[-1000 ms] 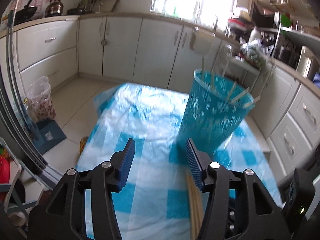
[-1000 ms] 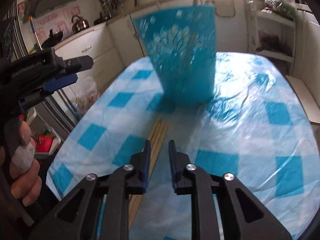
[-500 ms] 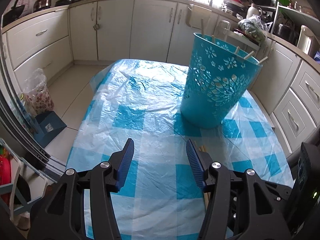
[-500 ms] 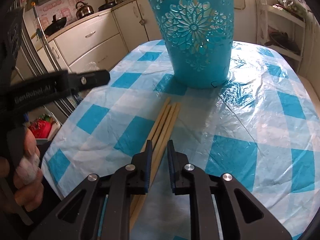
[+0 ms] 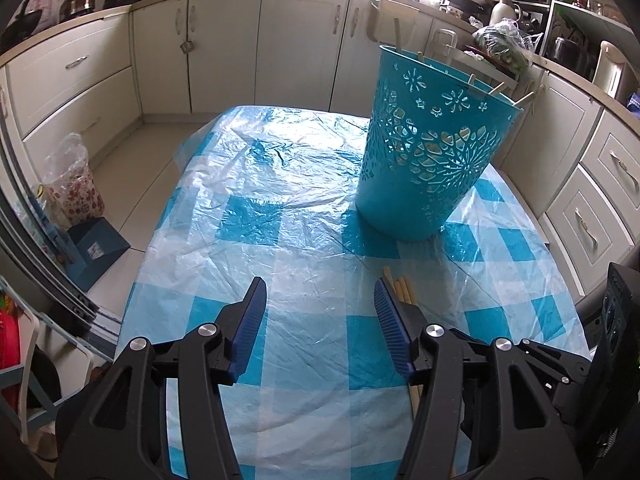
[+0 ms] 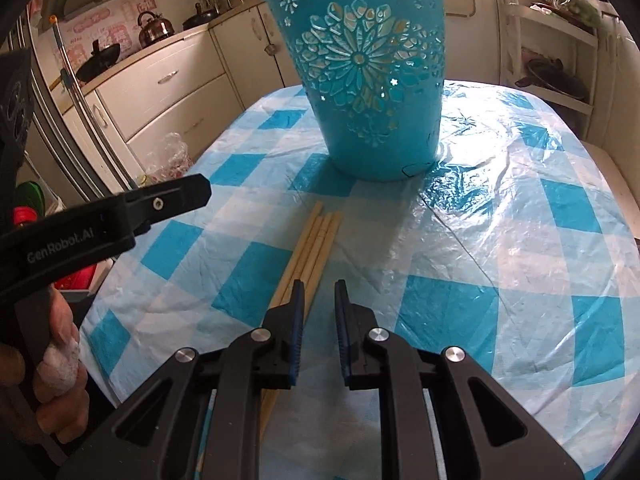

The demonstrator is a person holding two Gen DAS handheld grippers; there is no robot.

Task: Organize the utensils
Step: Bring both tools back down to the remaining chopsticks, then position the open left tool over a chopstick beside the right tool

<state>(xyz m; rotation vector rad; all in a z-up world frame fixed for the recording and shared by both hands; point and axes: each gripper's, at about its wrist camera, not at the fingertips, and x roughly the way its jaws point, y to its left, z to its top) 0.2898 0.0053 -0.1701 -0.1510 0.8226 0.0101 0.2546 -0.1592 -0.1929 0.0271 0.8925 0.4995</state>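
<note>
A teal cut-out basket [image 5: 432,160] stands upright on the blue-checked table, with several wooden chopsticks [image 5: 496,89] sticking out of its rim. It also shows in the right wrist view [image 6: 368,80]. A bundle of wooden chopsticks [image 6: 316,248] lies flat on the cloth in front of the basket; its tips show in the left wrist view [image 5: 398,285] behind the right finger. My left gripper [image 5: 318,312] is wide open and empty above the cloth. My right gripper [image 6: 319,312] is open by a narrow gap, empty, just right of the bundle.
The table [image 5: 248,216] wears a wrinkled plastic cloth and its left edge drops to the floor. The left gripper's body [image 6: 108,216] reaches in at the left of the right wrist view. Kitchen cabinets [image 5: 304,48] surround the table. A bag [image 5: 72,184] stands on the floor.
Both grippers have pulled back from the basket, which now stands still and upright. The right gripper's gap has widened slightly. The left gripper stays wide open.
</note>
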